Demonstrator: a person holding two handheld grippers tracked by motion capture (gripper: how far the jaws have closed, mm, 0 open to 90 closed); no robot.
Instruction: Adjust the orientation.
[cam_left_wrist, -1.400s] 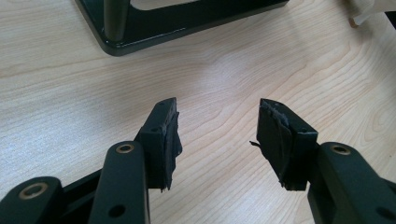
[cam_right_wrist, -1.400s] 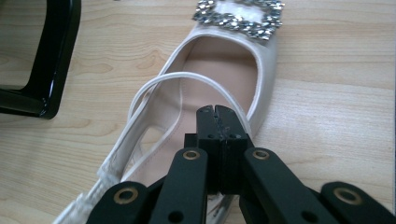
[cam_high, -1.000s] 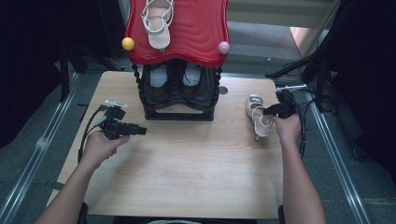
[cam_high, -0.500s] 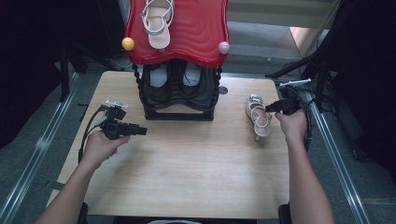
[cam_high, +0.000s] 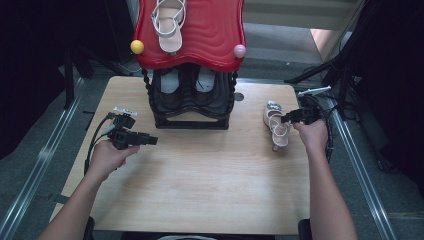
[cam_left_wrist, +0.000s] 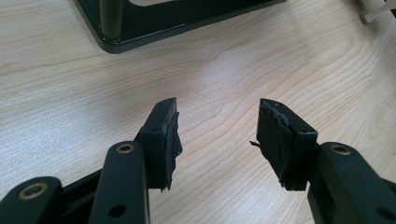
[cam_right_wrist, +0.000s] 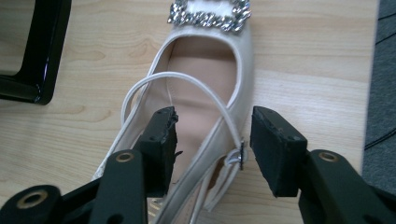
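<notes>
Grippers left (cam_left_wrist: 217, 135) and right (cam_right_wrist: 212, 144) gape; right just released unbranded shoe (cam_right_wrist: 196, 107).

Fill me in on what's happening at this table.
A person holds a gripper in each hand at a wooden table. The right gripper has just been opening over a cream shoe lying on the table right of the shoe rack; one side of the shoe sits between its jaws, pads not pressing. The left gripper is open above bare wood.

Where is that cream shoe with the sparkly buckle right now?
In the high view the cream shoe lies on the wooden table near its right edge, right of the black shoe rack. The right gripper straddles its side wall, jaws just opened.
</notes>
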